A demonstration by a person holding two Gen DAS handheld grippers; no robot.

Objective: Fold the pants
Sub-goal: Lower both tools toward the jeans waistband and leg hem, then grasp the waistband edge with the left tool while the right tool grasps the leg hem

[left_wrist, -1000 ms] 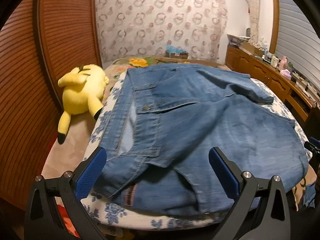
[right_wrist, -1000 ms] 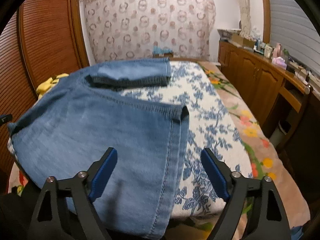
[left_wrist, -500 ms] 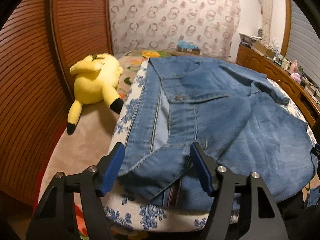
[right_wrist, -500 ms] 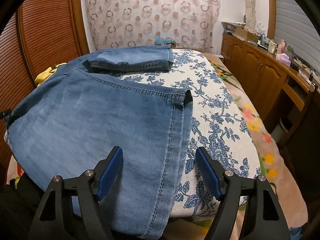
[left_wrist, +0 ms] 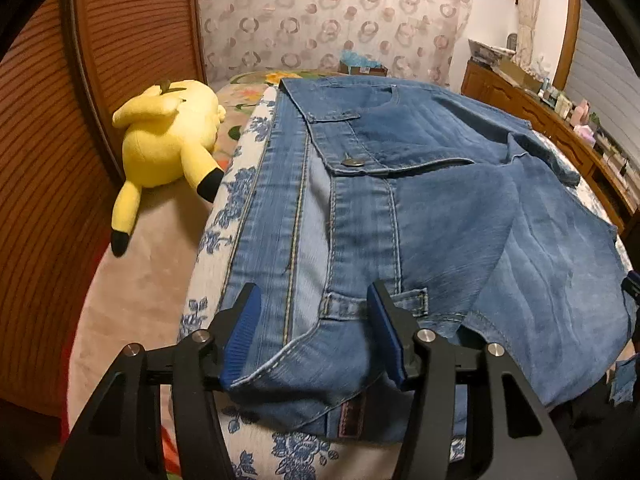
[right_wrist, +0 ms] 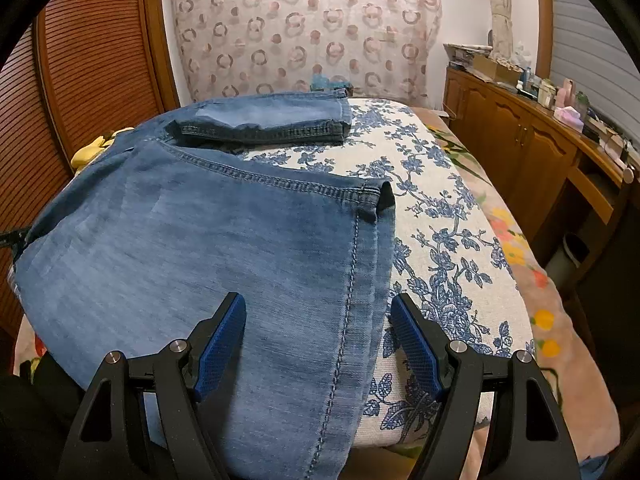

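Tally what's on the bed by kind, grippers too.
Jeans: 1
Plush toy: 1
Floral cover: 1
Grippers: 2, left gripper and right gripper, both straddling denim
Total: 5

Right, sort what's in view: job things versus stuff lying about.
Job: jeans, left gripper straddling the waistband corner, right gripper over the leg hem.
Lying about: yellow plush toy, floral blanket, cluttered wooden sideboard.
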